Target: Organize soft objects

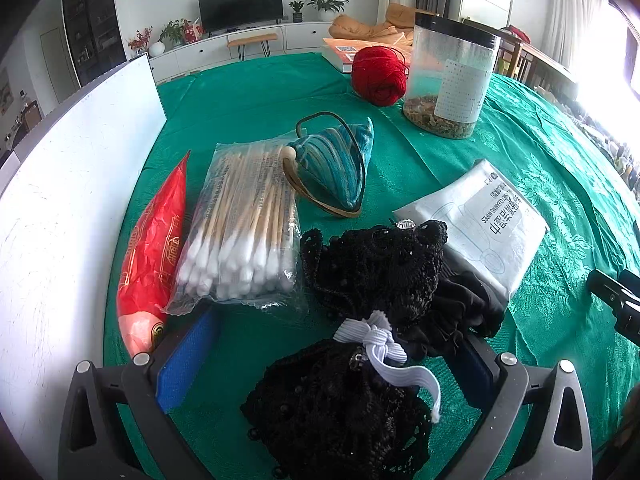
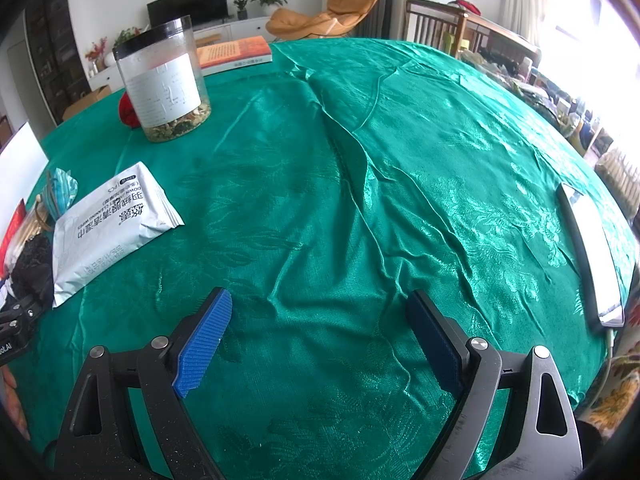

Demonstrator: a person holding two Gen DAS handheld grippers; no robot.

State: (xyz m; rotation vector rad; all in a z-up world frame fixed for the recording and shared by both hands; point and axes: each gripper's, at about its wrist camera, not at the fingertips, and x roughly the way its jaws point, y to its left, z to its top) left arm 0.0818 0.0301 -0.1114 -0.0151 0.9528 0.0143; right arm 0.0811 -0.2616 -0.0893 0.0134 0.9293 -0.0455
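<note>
A black beaded mesh bundle (image 1: pixel 360 320) tied with a white elastic band (image 1: pixel 384 348) lies on the green tablecloth (image 1: pixel 248 96), between the wide-open blue fingers of my left gripper (image 1: pixel 332 364). The fingers do not press on it. Beyond it lie a bag of cotton swabs (image 1: pixel 244 224), a red packet (image 1: pixel 156 248), a teal striped pouch (image 1: pixel 336 164), a white wipes packet (image 1: pixel 480 220) and a red yarn ball (image 1: pixel 378 74). My right gripper (image 2: pixel 320 340) is open and empty over bare cloth; the wipes packet also shows in the right wrist view (image 2: pixel 112 224).
A clear jar with a black lid (image 1: pixel 452 76) stands at the back right, also seen in the right wrist view (image 2: pixel 164 80). A white board (image 1: pixel 72 184) stands along the left. An orange book (image 2: pixel 236 52) lies at the far edge. A phone (image 2: pixel 592 252) lies at the right edge.
</note>
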